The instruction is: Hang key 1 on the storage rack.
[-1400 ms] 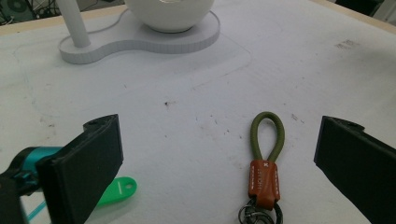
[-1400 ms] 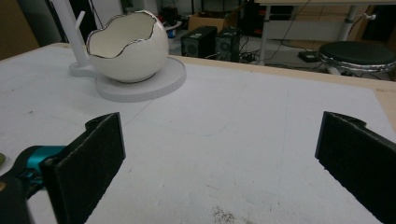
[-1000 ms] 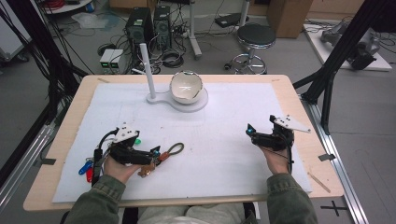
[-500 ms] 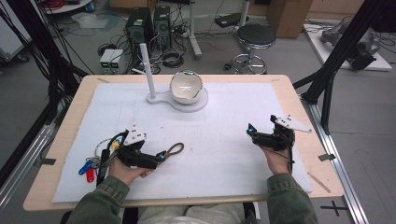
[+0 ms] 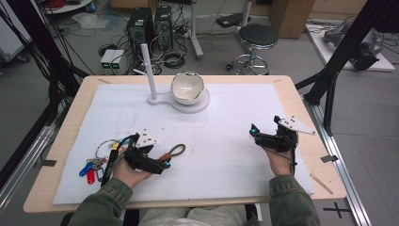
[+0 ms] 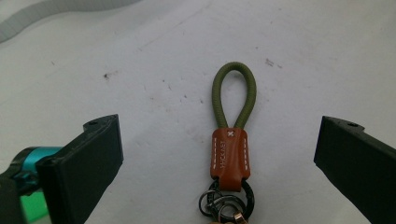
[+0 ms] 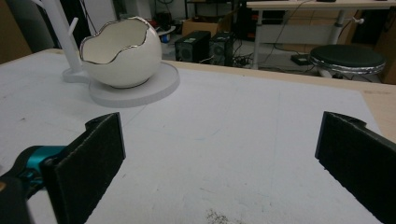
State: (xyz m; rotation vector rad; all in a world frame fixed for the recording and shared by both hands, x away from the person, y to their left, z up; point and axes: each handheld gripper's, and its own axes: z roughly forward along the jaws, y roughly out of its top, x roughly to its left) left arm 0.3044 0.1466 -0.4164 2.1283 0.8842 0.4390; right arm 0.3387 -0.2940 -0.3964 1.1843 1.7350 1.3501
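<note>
The key strap point(image 6: 232, 135) lies flat on the white mat, near the table's point(image 5: 66, 117) front left, and its long axis runs straight out from your left gripper point(image 5: 160, 165): metal rings nearest you, brown leather tab in the middle, olive cord loop pointing away. In the left gripper view it sits centred between the wide-open jaws, so they straddle it across its narrow width; closing should catch the leather tab if you drop a little first. Your right gripper point(image 5: 254, 133) is well apart on the far side of the mat, jaws also wide and empty, facing the egg-shaped bowl point(image 7: 122, 51). The high view adds what the left gripper view cuts off: a bunch of keys point(image 5: 94, 165) with coloured tags lying just left of your left hand.
</note>
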